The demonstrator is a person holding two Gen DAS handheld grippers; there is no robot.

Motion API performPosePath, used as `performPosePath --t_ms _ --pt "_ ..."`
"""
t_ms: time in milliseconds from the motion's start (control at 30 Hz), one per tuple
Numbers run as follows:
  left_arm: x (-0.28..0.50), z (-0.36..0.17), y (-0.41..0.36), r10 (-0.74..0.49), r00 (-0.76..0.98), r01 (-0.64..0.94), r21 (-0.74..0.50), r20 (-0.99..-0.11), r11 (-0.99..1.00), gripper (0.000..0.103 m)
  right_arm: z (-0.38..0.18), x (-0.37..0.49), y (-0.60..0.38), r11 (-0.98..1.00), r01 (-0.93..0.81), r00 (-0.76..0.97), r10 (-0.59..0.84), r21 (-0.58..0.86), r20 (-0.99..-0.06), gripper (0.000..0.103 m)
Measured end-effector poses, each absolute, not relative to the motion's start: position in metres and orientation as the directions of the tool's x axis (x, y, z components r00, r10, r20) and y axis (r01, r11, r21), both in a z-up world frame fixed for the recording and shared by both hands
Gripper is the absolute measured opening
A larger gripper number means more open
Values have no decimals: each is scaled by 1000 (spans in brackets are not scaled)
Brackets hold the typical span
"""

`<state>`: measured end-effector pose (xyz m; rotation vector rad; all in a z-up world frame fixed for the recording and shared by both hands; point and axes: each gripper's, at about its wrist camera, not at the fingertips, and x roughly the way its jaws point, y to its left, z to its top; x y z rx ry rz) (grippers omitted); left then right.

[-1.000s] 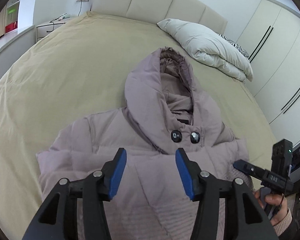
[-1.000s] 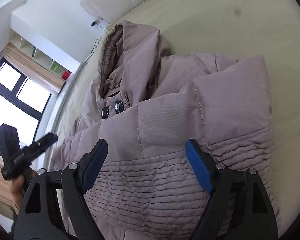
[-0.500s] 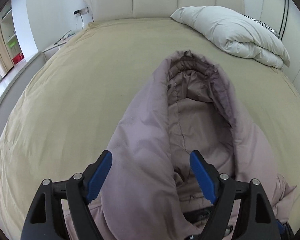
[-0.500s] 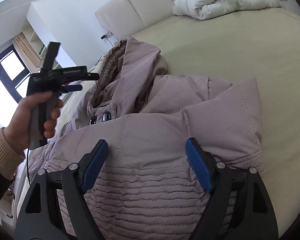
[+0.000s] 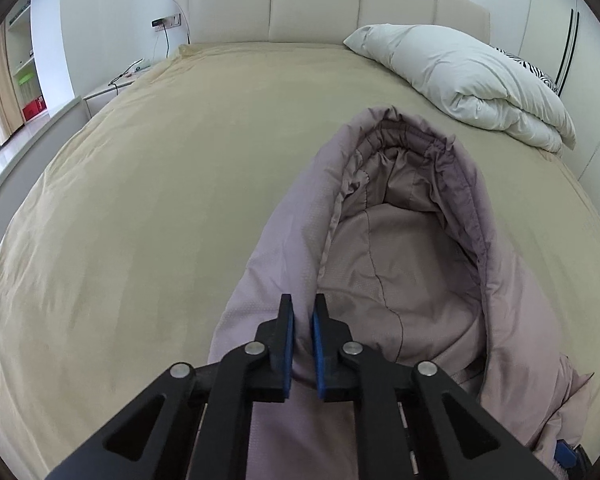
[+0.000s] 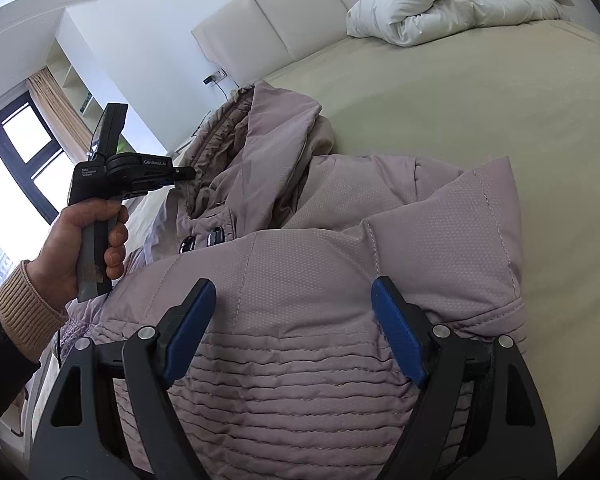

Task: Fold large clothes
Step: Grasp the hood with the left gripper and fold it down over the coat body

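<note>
A mauve padded hooded jacket (image 6: 340, 264) lies on the bed, hood (image 5: 400, 216) spread toward the headboard. My left gripper (image 5: 302, 316) is shut on the hood's left edge, a fold of fabric pinched between its blue pads. It also shows in the right wrist view (image 6: 180, 174), held by a hand at the hood. My right gripper (image 6: 292, 304) is open and empty, just above the jacket's folded body near the ribbed hem (image 6: 300, 392). Two dark buttons (image 6: 202, 240) sit below the hood.
The beige bed cover (image 5: 160, 200) spreads wide to the left and far side. A folded white duvet (image 5: 468, 80) lies at the back right by the padded headboard (image 5: 320, 4). A nightstand (image 5: 108, 92) and a window (image 6: 16, 168) are on the left.
My left gripper moved forward up to the hood and closed on its left edge. My right gripper stayed open over the jacket body.
</note>
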<state>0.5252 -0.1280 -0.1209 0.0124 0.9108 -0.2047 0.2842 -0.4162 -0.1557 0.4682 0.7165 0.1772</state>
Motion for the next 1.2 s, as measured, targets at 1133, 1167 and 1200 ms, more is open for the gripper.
performPosePath --t_ms 1133,1167,1200 --pt "377 -63 -32 -363 758 189 -349 -543 918 7 -20 393 -382 970 113 805 37 216 -592 8" --pt "364 -62 -27 -372 757 186 -369 -537 911 7 -18 367 -381 969 97 818 54 229 -573 8" --pt "349 -63 -24 -380 756 183 -385 -533 905 7 -18 346 -380 970 94 824 52 226 -564 8"
